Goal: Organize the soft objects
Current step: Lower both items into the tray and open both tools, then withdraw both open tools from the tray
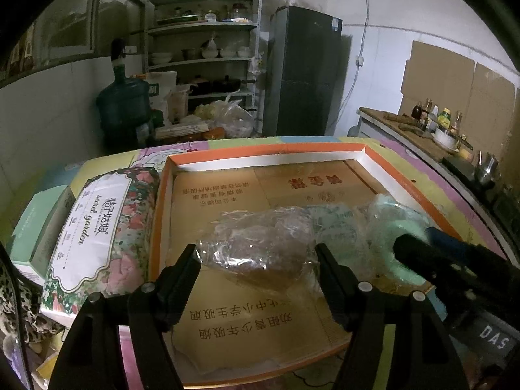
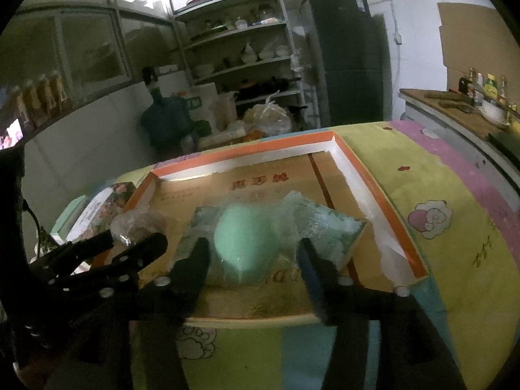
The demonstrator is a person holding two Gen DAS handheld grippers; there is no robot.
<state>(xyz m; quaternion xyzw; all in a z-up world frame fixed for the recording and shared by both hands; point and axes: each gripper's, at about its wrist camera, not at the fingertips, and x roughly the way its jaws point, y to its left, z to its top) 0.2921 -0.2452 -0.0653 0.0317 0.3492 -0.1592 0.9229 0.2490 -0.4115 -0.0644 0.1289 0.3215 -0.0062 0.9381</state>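
Jaws on my left gripper (image 1: 256,253) stand apart around the clear-wrapped brown bundle (image 1: 260,243), low centre of frame, pads not visibly pressing. Right gripper (image 2: 253,253) jaws stand apart either side of the mint-green soft pack (image 2: 243,243) at centre frame. Both lie in the orange-rimmed tray (image 1: 266,151) on the surface.

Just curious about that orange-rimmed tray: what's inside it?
Inside the orange-rimmed tray: a clear bag with something brown, a mint-green soft item in plastic and a patterned tissue pack, partly hidden under it, on printed cardboard.
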